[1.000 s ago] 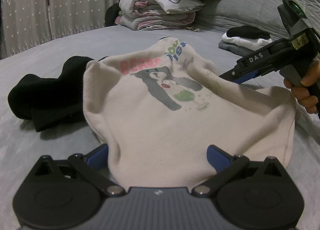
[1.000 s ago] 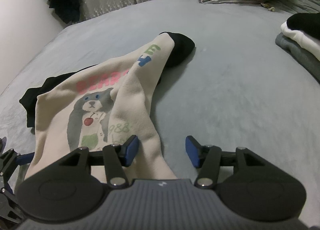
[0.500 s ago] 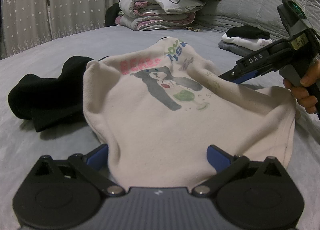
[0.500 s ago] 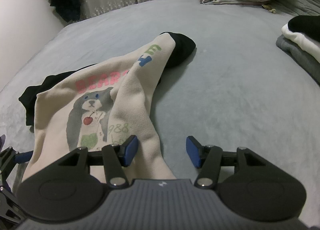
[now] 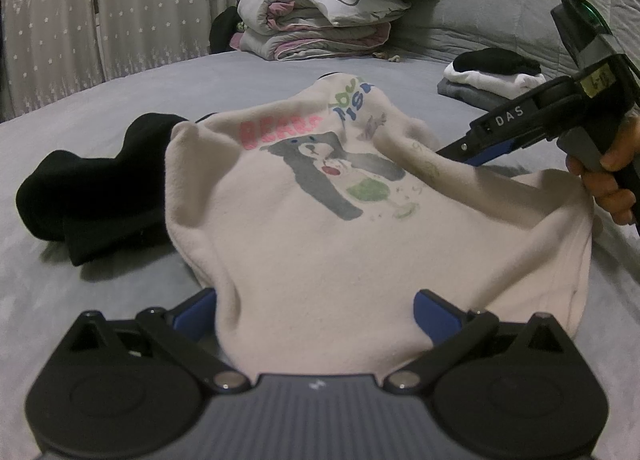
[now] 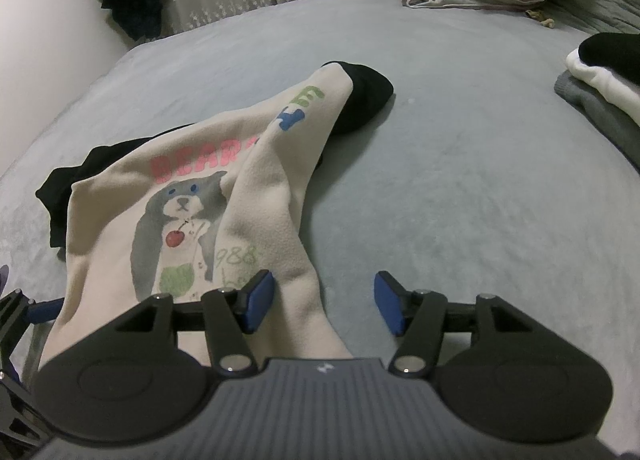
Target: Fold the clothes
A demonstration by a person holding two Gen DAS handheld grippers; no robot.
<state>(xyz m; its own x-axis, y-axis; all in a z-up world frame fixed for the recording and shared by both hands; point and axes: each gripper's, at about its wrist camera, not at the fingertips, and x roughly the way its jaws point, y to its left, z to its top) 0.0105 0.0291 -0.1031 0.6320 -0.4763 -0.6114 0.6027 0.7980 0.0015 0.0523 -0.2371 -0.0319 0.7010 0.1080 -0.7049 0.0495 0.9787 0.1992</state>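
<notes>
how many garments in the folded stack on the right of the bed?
3 visible: black top layer, white middle layer, grey bottom layer, stacked directly on each other beside the right gripper. More may be hidden inside.

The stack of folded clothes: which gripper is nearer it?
Right. The right gripper sits on the side of the cream sweatshirt facing the stack of folded clothes; the left gripper lies farther away.
</notes>
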